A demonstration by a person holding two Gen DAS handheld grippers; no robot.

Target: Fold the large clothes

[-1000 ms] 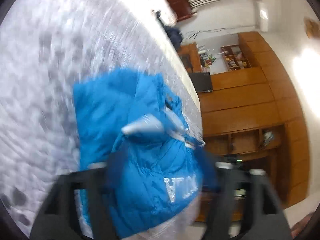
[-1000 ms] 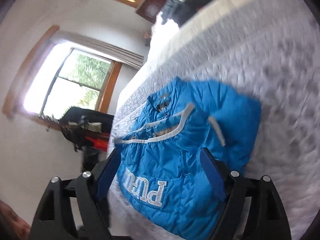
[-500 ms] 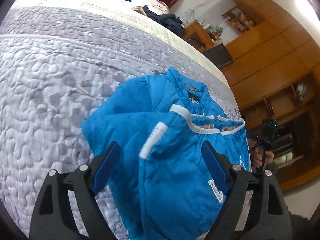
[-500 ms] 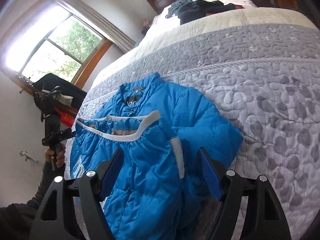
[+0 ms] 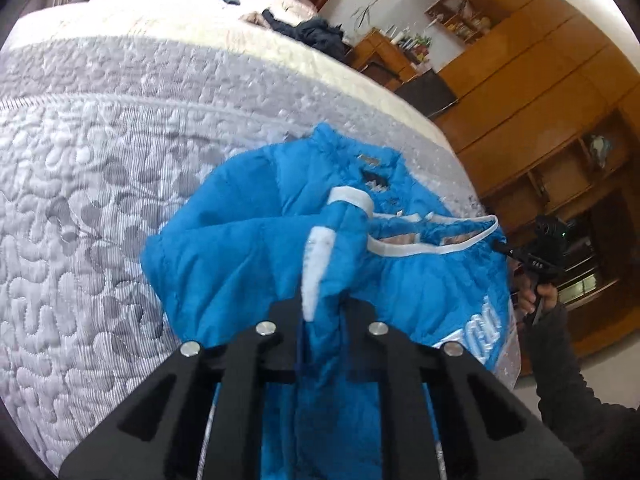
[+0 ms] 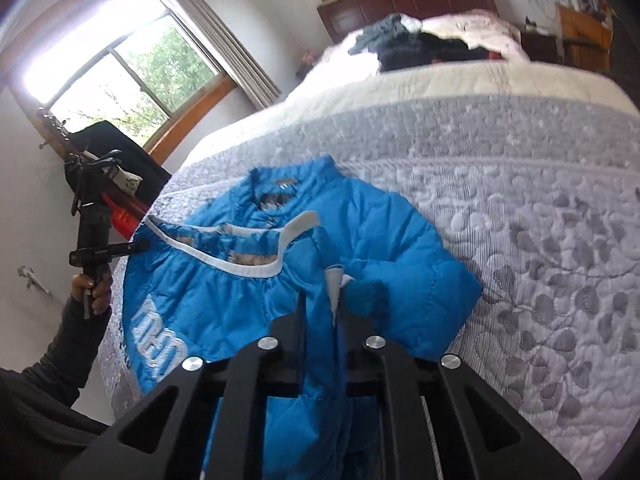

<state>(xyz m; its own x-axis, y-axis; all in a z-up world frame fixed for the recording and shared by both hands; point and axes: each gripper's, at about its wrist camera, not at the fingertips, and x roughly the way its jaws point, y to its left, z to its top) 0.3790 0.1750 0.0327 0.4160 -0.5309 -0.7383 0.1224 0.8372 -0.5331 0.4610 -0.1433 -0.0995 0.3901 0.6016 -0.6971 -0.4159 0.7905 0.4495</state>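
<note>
A blue puffer jacket (image 5: 240,248) (image 6: 400,240) lies on the grey quilted bed, collar (image 5: 372,160) (image 6: 284,184) toward the headboard. Its white-trimmed hem (image 5: 420,250) (image 6: 240,266) is folded up below the collar. My left gripper (image 5: 324,304) is shut on bunched blue fabric with white trim at the hem's left end. My right gripper (image 6: 322,304) is shut on blue fabric at the hem's right end. Each view shows the other gripper, held in a hand: the right gripper (image 5: 502,247) and the left gripper (image 6: 140,245), each with its tip at a hem corner.
The quilt (image 5: 100,160) (image 6: 540,220) stretches beyond the jacket toward a pile of dark clothes (image 5: 316,32) (image 6: 420,44) near the headboard. Wooden cabinets (image 5: 540,100) stand off the bed's right side. A window (image 6: 120,64) and a black bag (image 6: 116,152) are on the left.
Half a second ago both grippers stood open over the jacket. Both have since come down and shut on the fabric at the hem's ends, bunching it between their fingers.
</note>
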